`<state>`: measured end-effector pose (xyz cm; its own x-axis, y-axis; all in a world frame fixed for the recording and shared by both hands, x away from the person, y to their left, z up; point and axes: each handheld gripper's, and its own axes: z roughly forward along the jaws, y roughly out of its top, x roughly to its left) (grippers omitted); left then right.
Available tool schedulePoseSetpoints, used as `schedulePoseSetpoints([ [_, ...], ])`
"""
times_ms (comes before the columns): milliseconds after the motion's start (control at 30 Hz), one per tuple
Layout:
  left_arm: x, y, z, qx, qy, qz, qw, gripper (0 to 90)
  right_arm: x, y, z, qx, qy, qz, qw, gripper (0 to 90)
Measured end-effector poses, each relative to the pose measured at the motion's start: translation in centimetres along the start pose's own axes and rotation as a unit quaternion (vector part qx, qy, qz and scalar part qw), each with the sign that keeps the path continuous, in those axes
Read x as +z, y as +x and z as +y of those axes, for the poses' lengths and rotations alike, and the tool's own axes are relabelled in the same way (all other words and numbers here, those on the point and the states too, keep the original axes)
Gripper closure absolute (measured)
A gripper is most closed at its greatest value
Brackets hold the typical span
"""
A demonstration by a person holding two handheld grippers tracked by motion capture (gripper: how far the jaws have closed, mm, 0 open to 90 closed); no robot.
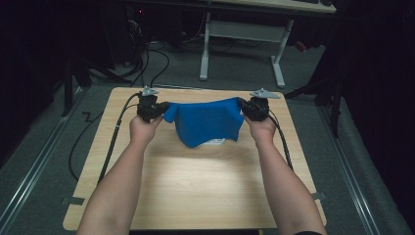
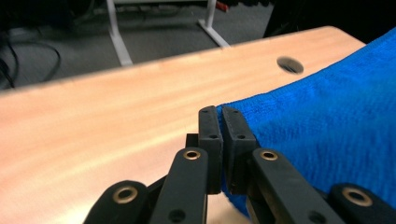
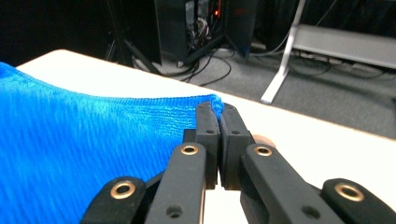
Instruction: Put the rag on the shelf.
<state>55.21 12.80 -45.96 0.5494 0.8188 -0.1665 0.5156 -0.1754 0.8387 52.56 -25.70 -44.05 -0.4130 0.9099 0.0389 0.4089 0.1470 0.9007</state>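
Note:
A blue cloth (image 1: 205, 122) hangs stretched between my two grippers above the far half of the wooden table (image 1: 195, 191). My left gripper (image 1: 155, 108) is shut on the cloth's left corner; in the left gripper view its jaws (image 2: 220, 114) pinch the blue cloth (image 2: 327, 140) edge. My right gripper (image 1: 248, 108) is shut on the right corner, and the right gripper view has the gripper (image 3: 215, 112) closed on the blue cloth (image 3: 84, 140) hem. A small white object (image 1: 215, 142) peeks out under the cloth's lower edge; what it is I cannot tell.
A round hole (image 2: 289, 65) is in the table top near its far corner. Behind the table stand a white desk frame (image 1: 244, 44) and loose cables (image 1: 156, 63) on the grey floor. Dark stands flank both sides.

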Motion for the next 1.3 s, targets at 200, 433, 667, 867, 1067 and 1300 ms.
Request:
schedulePoseSetpoints([
  [200,0.8,-0.6,-2.5,-0.013,0.010,-0.023,0.9996,87.6,-0.1,0.6,-2.4,0.010,0.012,0.010,0.9998,89.1],
  [433,1.7,-1.3,-3.4,-0.006,0.029,-0.034,0.9990,87.5,0.5,1.7,-3.9,0.002,0.028,0.017,0.9995,89.1],
  [667,2.4,-1.8,-3.9,-0.008,0.040,-0.040,0.9984,87.3,1.1,1.9,-5.2,0.012,0.035,0.017,0.9992,89.0],
  [867,2.1,-2.4,-3.8,0.002,0.040,-0.046,0.9982,77.1,1.1,1.9,-5.4,0.020,0.033,0.026,0.9989,81.5],
  [1067,0.4,-1.9,-3.6,-0.011,0.015,-0.023,0.9996,67.4,0.4,1.4,-4.6,0.026,0.020,0.013,0.9994,67.1],
  [1300,-1.6,-0.9,-3.3,-0.017,-0.002,0.010,0.9998,61.0,-0.6,0.8,-3.6,0.012,0.003,-0.001,0.9999,52.2],
])
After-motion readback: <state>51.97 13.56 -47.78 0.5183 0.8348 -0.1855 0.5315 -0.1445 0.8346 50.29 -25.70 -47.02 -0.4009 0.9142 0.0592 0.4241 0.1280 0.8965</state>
